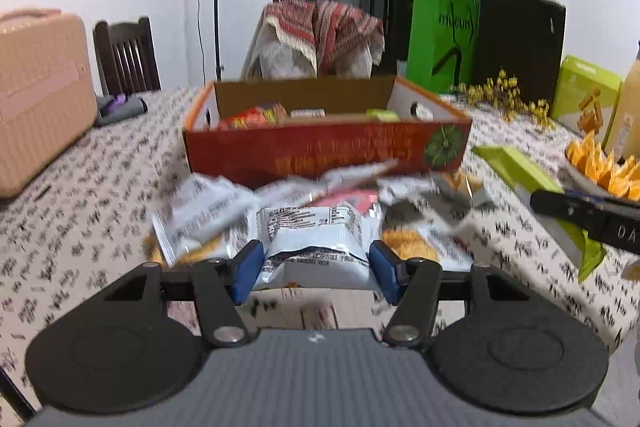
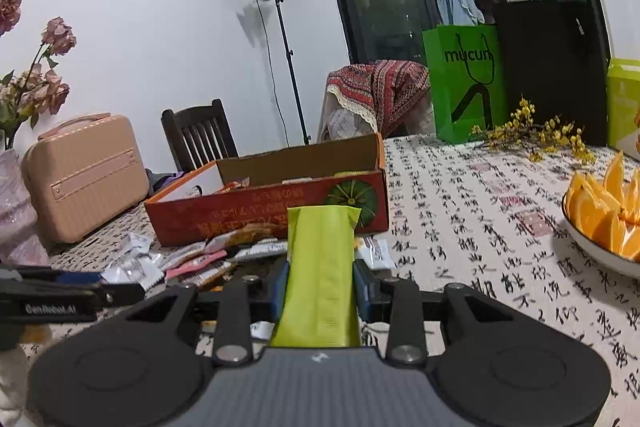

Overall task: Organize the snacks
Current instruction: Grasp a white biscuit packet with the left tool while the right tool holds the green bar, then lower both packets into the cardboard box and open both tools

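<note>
The left gripper (image 1: 316, 273) is clamping its blue pads (image 1: 247, 273) on a white snack packet (image 1: 316, 247) printed with small black text too blurred to read, holding it level just above the table and pointing toward the red cardboard box (image 1: 326, 151). The right gripper (image 2: 322, 287) is squeezing a plain lime-green snack pouch (image 2: 322, 267) that is standing up between its fingers, its crimped top edge overlapping the box's front in that view; the other gripper's black body, lettered "GenRobot.AI", is showing at the left edge there. The box is carrying inverted yellow characters and a green pumpkin picture, with a few snacks lying inside. A loose pile of packets (image 1: 224, 211) is lying on the calligraphy-printed tablecloth (image 2: 480, 227) just in front of it. Behind, a green bag (image 2: 466, 83) is reading "mucun".
</note>
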Demonstrator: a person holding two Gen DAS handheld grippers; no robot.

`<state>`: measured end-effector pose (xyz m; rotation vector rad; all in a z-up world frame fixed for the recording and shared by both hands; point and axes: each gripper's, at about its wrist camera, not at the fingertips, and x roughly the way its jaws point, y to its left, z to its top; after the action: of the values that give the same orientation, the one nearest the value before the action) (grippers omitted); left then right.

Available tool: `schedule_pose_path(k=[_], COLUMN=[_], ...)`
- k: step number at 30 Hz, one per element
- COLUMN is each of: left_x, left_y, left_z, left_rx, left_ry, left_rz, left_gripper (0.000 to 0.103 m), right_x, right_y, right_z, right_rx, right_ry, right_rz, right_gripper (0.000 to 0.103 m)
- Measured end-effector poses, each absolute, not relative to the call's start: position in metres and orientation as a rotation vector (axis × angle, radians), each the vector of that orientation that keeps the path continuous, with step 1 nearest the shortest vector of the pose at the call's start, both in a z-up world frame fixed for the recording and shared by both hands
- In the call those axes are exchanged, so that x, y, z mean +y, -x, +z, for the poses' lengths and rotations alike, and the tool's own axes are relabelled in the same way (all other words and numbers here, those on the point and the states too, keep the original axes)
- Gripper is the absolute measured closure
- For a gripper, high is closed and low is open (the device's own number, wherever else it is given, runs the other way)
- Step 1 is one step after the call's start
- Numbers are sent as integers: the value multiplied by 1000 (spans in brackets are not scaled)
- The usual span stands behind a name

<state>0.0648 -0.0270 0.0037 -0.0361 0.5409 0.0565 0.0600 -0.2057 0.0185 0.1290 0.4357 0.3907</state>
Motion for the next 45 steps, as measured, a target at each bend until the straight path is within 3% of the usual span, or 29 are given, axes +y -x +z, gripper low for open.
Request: schedule_pose_path(k=[11,24,38,42,43,44,45], left_x=[-13,12,36,39,39,40,41], left_y=[-112,-207,-279,-278,-276,-274,-272], left_z=[42,71,28,22,22,24,24], left_rx=[444,407,489,487,482,471,458], left_ry=[63,145,158,169,178,191,200], left_rz=[89,122,214,213,206,204,208], left_gripper=[43,43,42,35,25,12,4], right_x=[-187,-154,-137,-137,-138,-140,-141], right_y=[-95,-208,-294,-295,-295,-294,-293], right_z=[49,84,35,30,30,30,31], right_rx=[362,353,449,472,474,473,471], right_ry=[-119,-123,-138,-137,-143,-150,-157], right_rz=[390,365,329,341,345,351,360], right_gripper=[70,70,70,67,64,59,41])
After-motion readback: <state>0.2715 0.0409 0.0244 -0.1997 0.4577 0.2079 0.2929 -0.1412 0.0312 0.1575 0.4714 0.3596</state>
